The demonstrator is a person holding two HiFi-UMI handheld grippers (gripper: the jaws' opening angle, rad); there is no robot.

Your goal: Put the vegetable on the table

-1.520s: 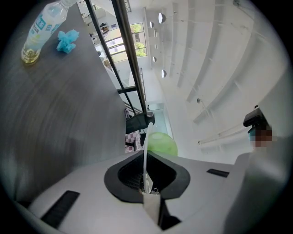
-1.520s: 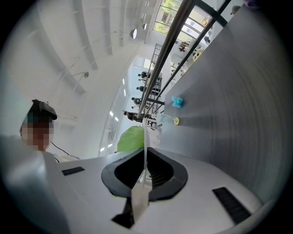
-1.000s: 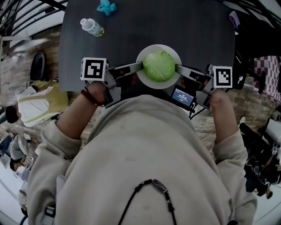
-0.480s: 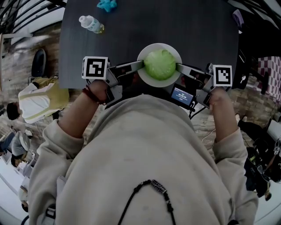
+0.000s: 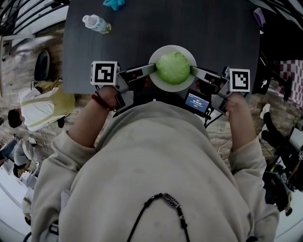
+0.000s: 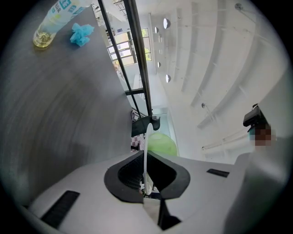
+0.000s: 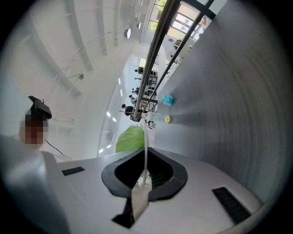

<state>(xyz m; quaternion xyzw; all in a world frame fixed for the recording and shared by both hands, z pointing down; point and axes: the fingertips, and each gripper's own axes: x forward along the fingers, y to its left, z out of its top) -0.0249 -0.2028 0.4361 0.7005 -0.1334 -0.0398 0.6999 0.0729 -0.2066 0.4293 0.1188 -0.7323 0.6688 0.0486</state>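
Note:
A round green cabbage (image 5: pixel 173 67) sits on a white plate (image 5: pixel 156 82), held level over the near edge of a dark table (image 5: pixel 199 28). My left gripper (image 5: pixel 152 70) is shut on the plate's left rim and my right gripper (image 5: pixel 193 72) on its right rim. In the left gripper view the plate (image 6: pixel 145 153) runs edge-on between the jaws of the left gripper (image 6: pixel 146 176), with the cabbage (image 6: pixel 162 145) beyond. The right gripper view shows the same: the plate's rim (image 7: pixel 145 151) in the right gripper (image 7: pixel 145 173), the cabbage (image 7: pixel 130 139) behind.
A plastic bottle (image 5: pixel 96 23) lies at the table's far left, with a crumpled blue thing (image 5: pixel 113 4) beyond it. A purple object (image 5: pixel 258 16) sits at the table's right edge. A person in pale clothes (image 5: pixel 42 106) is on the left, and bags (image 5: pixel 284 179) lie at the right.
The plate with the cabbage and both grippers have edged slightly forward over the table. Both grips on the rim stay the same.

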